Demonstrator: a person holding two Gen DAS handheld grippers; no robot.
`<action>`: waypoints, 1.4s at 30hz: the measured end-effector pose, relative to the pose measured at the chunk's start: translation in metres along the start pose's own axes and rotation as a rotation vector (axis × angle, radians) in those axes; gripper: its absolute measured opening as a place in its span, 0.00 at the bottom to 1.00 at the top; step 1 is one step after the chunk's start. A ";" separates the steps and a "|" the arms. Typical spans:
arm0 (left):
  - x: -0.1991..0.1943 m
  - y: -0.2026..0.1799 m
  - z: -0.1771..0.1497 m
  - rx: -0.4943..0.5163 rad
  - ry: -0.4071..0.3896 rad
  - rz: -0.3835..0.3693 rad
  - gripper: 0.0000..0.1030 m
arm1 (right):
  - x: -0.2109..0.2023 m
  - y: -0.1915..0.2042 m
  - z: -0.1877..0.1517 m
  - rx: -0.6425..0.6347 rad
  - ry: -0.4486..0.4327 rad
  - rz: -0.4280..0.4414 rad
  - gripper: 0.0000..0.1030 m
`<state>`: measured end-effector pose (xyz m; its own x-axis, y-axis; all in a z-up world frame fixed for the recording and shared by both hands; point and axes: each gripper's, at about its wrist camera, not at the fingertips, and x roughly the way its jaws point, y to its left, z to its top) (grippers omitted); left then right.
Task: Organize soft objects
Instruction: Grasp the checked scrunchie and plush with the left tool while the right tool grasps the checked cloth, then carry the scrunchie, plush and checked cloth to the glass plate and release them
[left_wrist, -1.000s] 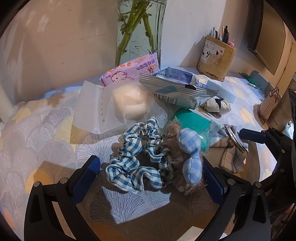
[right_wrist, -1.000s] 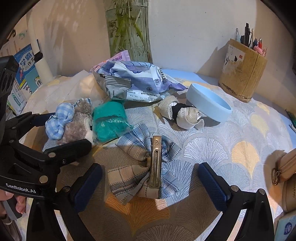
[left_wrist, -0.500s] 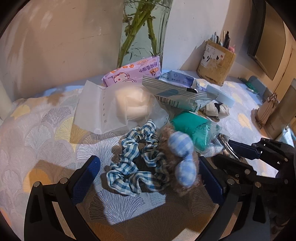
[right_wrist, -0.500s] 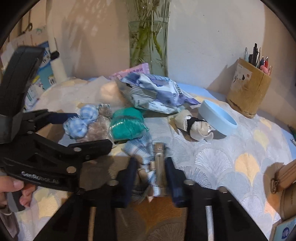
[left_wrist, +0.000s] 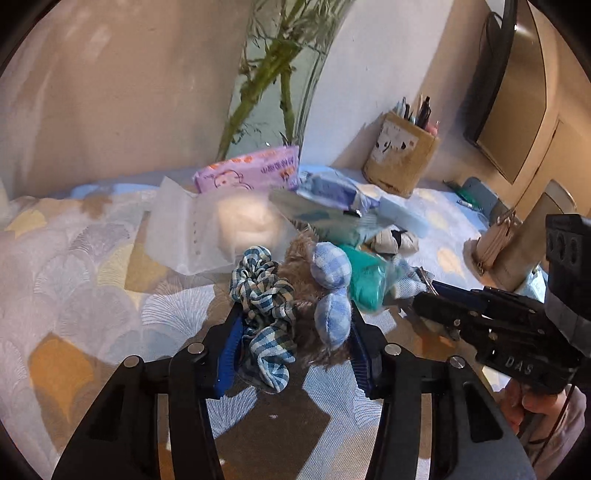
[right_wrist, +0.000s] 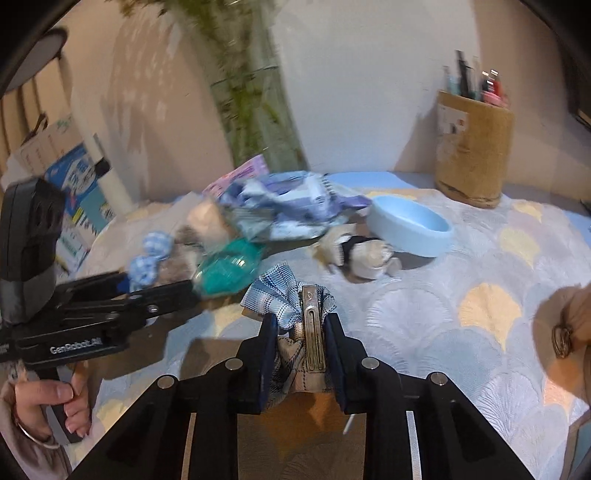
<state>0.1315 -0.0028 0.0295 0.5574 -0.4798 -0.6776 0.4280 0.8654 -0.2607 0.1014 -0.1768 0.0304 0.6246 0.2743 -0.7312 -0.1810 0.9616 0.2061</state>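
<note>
Warm, patchy light in both views; dappled leaf shadows on wall (left_wrist: 110, 92). Bright sunlit patches and hard dark shadows across patterned cloth (left_wrist: 74, 295). White pouch (left_wrist: 229, 221) glares, nearly blown out. Strong fisheye bend, black vignette at corners. Right wrist view motion-blurred: vase (right_wrist: 255, 110), teal bundle (right_wrist: 229, 269) and pen holder (right_wrist: 472, 147) smeared; plaid bow clip (right_wrist: 295, 314) near lens sharper. Left wrist view softer toward far clutter, checked scrunchie (left_wrist: 262, 291) fairly crisp.
</note>
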 end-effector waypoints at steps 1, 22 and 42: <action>-0.001 0.000 0.000 0.000 -0.009 0.001 0.47 | -0.001 -0.004 0.000 0.022 -0.006 0.005 0.25; -0.021 0.007 -0.005 -0.097 -0.094 0.102 0.47 | -0.016 -0.035 -0.004 0.179 -0.080 0.114 0.25; -0.056 -0.086 -0.017 -0.217 -0.048 0.122 0.47 | -0.087 -0.047 -0.023 0.155 -0.010 0.144 0.25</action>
<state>0.0516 -0.0480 0.0782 0.6308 -0.3715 -0.6812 0.1955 0.9257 -0.3238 0.0382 -0.2463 0.0693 0.6085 0.4086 -0.6803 -0.1508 0.9012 0.4064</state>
